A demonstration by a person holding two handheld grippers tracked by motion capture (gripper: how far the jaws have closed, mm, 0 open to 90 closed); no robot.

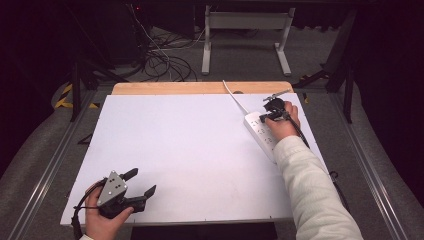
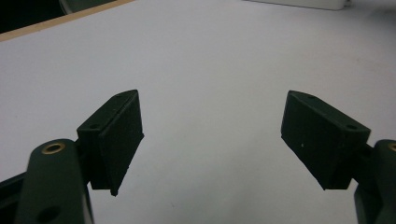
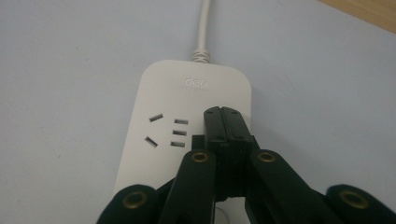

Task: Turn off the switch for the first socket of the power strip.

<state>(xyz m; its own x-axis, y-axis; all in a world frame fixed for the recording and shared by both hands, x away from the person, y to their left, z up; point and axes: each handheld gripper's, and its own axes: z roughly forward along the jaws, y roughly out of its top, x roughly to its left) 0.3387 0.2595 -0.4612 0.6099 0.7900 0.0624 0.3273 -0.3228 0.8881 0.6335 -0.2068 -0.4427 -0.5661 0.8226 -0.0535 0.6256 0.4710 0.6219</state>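
A white power strip (image 1: 260, 131) lies on the right side of the white table, its white cable (image 1: 235, 97) running to the far edge. In the right gripper view the power strip (image 3: 168, 107) shows its sockets and a printed logo. My right gripper (image 3: 226, 122) is shut with nothing between its pads, its tips over the strip's right part near the cable end. The right gripper (image 1: 272, 112) sits above the strip's far end in the high view. My left gripper (image 1: 141, 182) rests open near the front left corner, and the left gripper (image 2: 212, 140) has only bare table between its jaws.
The white table board (image 1: 190, 150) has a wooden strip (image 1: 200, 88) along its far edge. Beyond it on the floor stand a white table frame (image 1: 245, 35) and a tangle of cables (image 1: 165, 60). Metal rails (image 1: 60, 155) run along both sides.
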